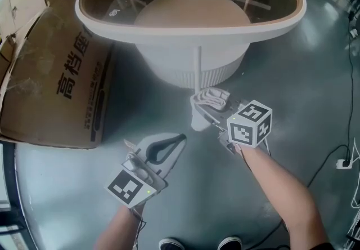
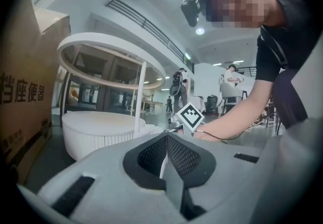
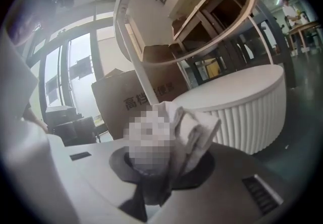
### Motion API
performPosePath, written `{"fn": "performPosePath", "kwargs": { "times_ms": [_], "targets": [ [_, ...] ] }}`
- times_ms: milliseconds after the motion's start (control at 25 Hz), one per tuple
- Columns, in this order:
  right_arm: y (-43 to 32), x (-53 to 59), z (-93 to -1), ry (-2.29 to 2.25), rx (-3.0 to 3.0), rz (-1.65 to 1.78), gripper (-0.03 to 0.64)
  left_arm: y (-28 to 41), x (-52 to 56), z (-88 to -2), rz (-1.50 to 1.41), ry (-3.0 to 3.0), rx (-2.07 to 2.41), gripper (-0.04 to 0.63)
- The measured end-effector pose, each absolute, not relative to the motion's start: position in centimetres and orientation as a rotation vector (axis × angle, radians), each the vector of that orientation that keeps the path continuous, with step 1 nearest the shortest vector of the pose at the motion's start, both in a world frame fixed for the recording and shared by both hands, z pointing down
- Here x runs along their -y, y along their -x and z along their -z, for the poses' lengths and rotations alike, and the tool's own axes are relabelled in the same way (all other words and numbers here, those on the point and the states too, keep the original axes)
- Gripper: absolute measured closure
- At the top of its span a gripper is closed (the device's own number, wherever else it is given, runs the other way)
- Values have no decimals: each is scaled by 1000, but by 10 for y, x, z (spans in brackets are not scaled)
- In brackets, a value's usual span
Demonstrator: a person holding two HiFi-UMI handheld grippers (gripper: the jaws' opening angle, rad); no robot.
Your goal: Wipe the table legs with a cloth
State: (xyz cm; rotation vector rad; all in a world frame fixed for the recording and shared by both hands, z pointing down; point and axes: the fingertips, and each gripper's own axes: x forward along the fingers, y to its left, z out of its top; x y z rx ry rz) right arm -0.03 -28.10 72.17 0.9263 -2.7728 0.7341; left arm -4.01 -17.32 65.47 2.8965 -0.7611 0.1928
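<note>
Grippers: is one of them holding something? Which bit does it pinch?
The right gripper pinches the folded cloth by one end, and the rest sticks out past the jaws. The left gripper is shut on nothing.

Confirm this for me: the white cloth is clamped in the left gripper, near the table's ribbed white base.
Wrong gripper. The white cloth is clamped in the right gripper: the right gripper view shows it bunched between those jaws. The left gripper is shut on nothing. The rest stands: the cloth is near the table's ribbed white base.
</note>
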Motion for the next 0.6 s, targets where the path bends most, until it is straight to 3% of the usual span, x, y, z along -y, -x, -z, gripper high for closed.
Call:
{"fn": "performPosePath", "kwargs": {
  "times_ms": [280, 600],
  "targets": [
    [2, 280, -739, -958, 2771, -668, 541, 42, 157, -673, -194, -2851, 751, 591],
    [-3, 274, -838, -958, 2549, -787, 541, 40, 140, -687, -216, -2826, 712, 591]
  ]
}}
